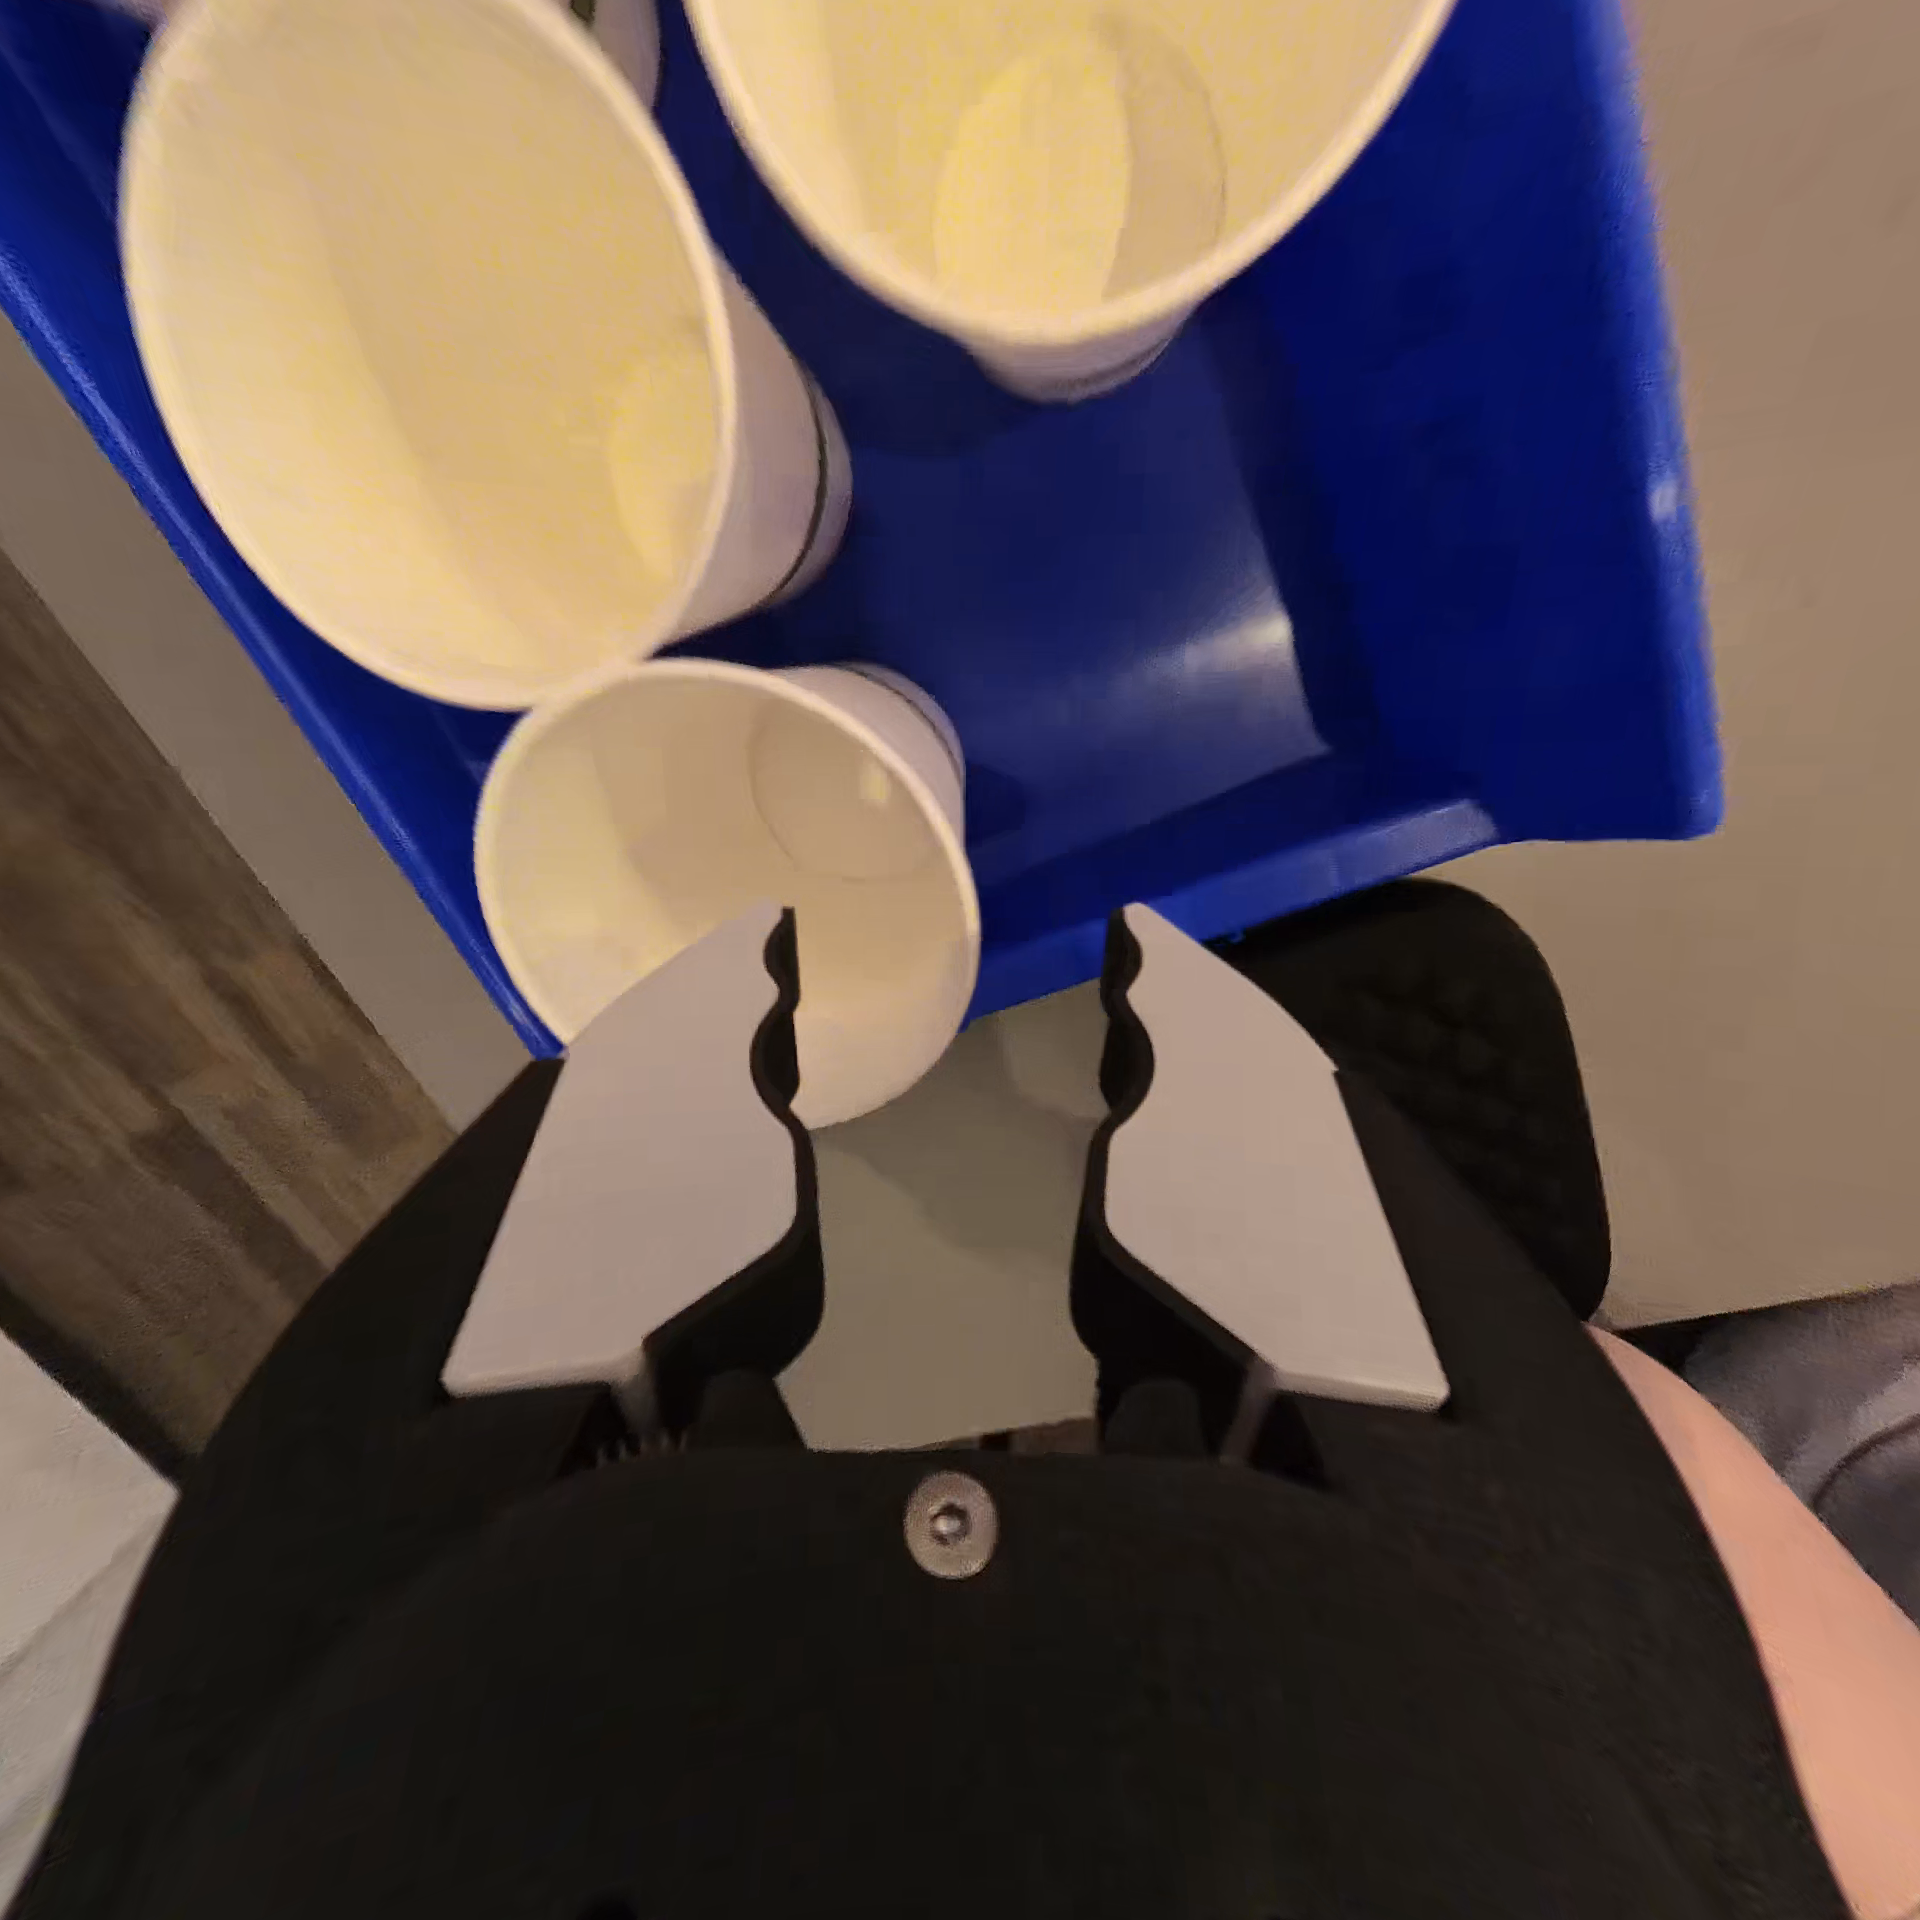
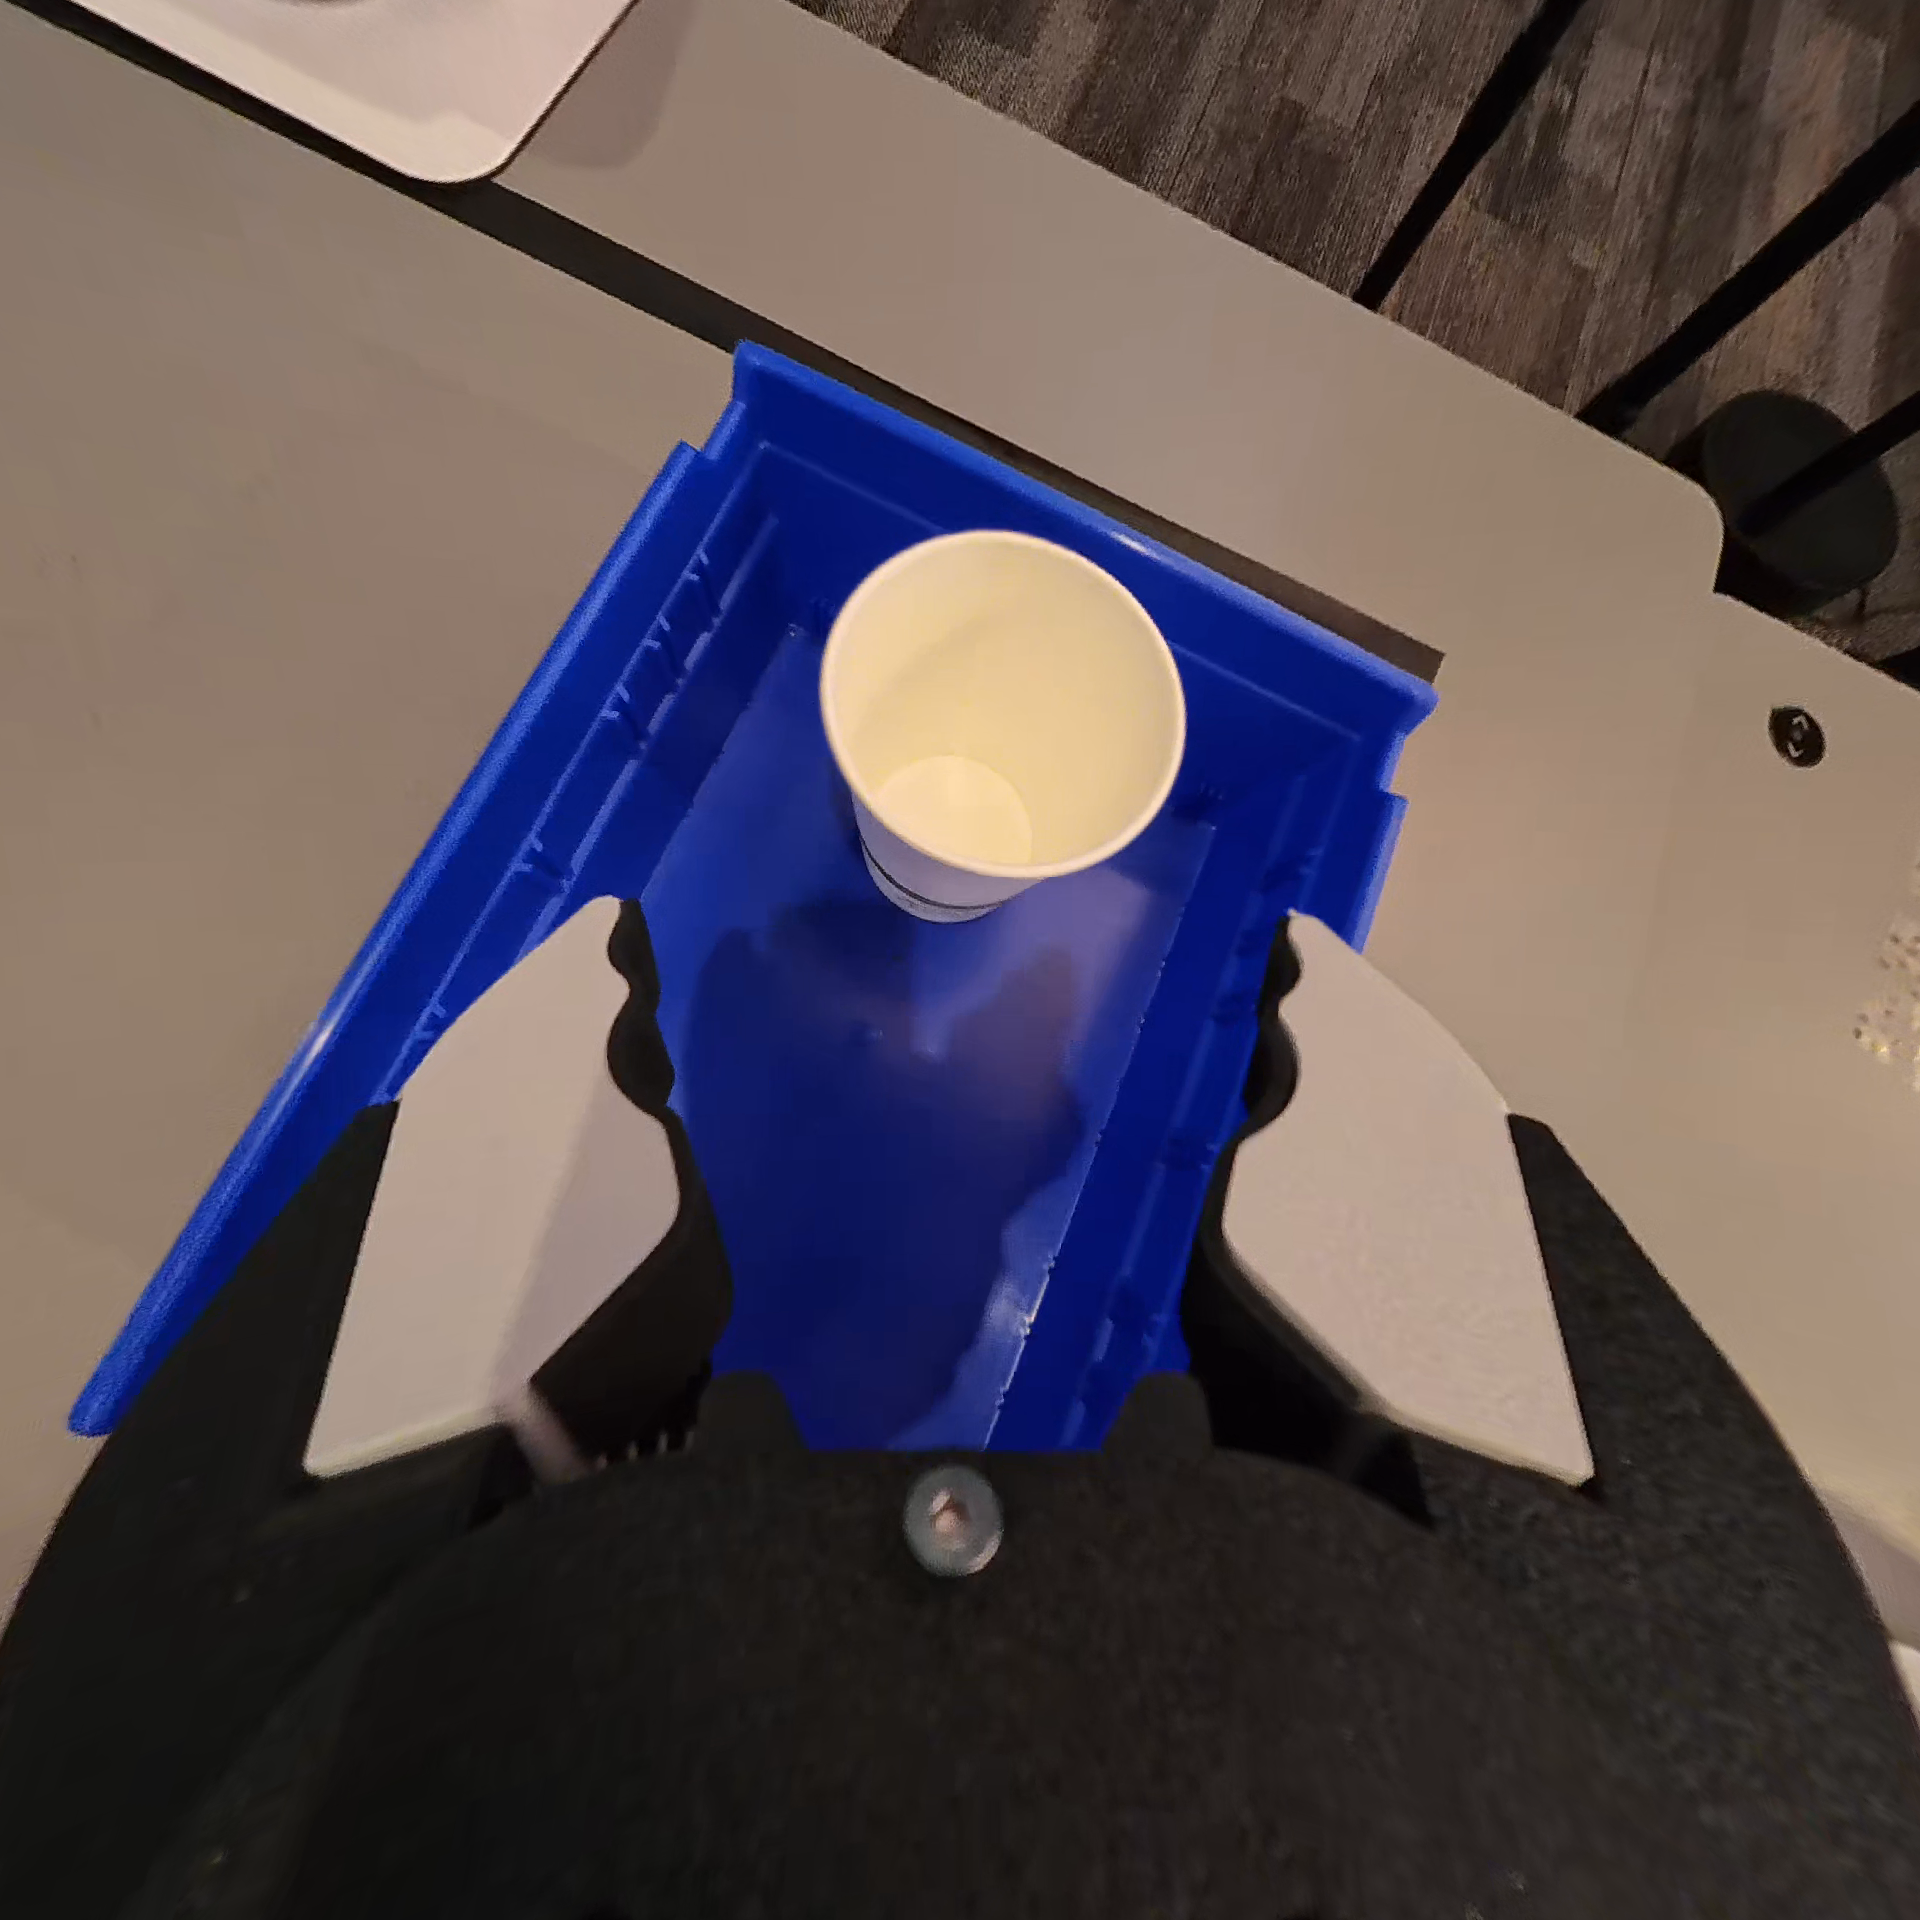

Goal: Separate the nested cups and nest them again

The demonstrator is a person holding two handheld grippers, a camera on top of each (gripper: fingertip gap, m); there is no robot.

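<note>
In the left wrist view three white paper cups stand in a blue bin: a small cup nearest me, a large cup at the left and another large cup at the top. My left gripper is open. Its left fingertip overlaps the small cup's mouth, and the cup's right wall lies between the fingers. In the right wrist view one white cup stands upright at the far end of a blue bin. My right gripper is wide open and empty above that bin.
The bins sit on a grey table. A black chair and a person's arm are at the right of the left wrist view. A white pad lies far left, and a black round base stands on the floor.
</note>
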